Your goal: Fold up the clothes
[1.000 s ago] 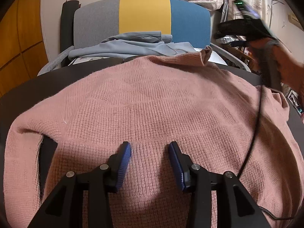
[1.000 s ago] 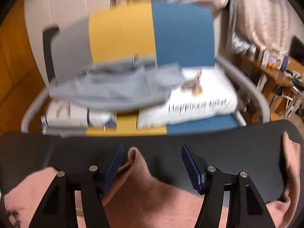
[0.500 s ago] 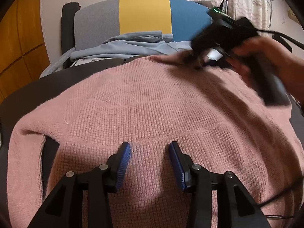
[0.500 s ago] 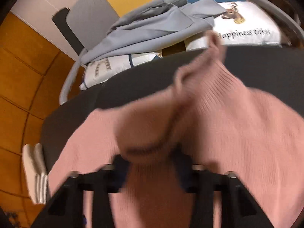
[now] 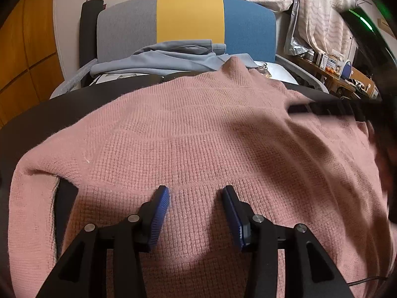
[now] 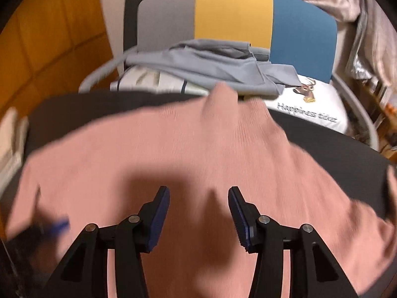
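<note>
Pink sweater [image 5: 198, 136] spread flat across dark surface [image 5: 74, 104], collar at far edge. Left claw [image 5: 196, 198] over near hem, jaws apart, gripping nothing. Right claw [image 6: 198, 198] above sweater's middle, jaws just opening, half-wide, nothing between. Grey garment [image 6: 211, 62] on tricolour chair [image 6: 233, 15] beyond.

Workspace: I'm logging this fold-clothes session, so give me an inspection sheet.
Surface: dark table, mostly covered.
Job's things: pink sweater spread flat, collar peaked at far edge.
Clutter: nothing seen on the table.
Grippers: left tool open above sweater hem, empty; right tool open, empty, jaws just been opening.
Cables: thin black cable, near right corner.
Surroundings: tricolour chair holding grey-blue garment and pillow; cluttered shelf.
</note>
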Demonstrator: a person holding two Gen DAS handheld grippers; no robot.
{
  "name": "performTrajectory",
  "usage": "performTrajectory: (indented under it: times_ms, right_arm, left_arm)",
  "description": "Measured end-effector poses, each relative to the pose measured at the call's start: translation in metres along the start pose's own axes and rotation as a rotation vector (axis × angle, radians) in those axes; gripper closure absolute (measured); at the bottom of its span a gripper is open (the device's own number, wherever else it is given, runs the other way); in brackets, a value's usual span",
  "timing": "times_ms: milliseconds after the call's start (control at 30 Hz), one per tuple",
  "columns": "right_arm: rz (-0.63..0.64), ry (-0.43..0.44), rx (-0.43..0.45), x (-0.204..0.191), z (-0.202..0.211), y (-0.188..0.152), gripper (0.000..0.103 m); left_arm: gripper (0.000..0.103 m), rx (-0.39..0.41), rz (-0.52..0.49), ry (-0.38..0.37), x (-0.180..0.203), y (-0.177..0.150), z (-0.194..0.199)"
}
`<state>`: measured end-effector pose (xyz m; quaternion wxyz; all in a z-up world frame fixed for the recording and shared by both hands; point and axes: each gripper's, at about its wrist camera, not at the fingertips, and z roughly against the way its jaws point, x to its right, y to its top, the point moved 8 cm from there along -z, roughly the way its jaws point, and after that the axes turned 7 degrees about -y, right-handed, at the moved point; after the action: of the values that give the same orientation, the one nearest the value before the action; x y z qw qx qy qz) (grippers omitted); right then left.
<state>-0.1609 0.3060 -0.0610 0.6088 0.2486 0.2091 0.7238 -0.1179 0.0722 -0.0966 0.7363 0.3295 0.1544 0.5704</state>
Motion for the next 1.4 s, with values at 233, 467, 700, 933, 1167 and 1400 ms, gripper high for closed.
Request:
performTrajectory:
  times_ms: [233, 467, 700, 933, 1167, 1400]
  right_arm:
    - [-0.016, -0.109, 0.015, 0.017, -0.009, -0.070, 0.032]
    - [-0.058, -0.106, 0.010, 0.026, -0.010, -0.072, 0.026]
    - [-0.068, -0.095, 0.007, 0.025, -0.008, -0.071, 0.026]
    - [-0.067, -0.094, 0.007, 0.025, -0.010, -0.069, 0.025]
    - [-0.065, -0.091, 0.008, 0.026, -0.010, -0.069, 0.025]
    - [-0.066, -0.090, 0.008, 0.026, -0.009, -0.070, 0.025]
  left_arm:
    - [0.057, 0.042, 0.132, 0.058, -0.058, -0.001, 0.050]
    - [0.057, 0.033, 0.270, 0.237, -0.164, -0.037, 0.112]
    - [0.057, -0.058, 0.478, 0.117, -0.213, -0.086, 0.113]
    - [0.052, -0.070, 0.340, 0.109, -0.179, -0.091, 0.099]
    - [0.094, -0.149, 0.044, 0.202, -0.162, -0.060, 0.101]
    - [0.094, -0.194, -0.212, 0.450, -0.227, 0.029, 0.144]
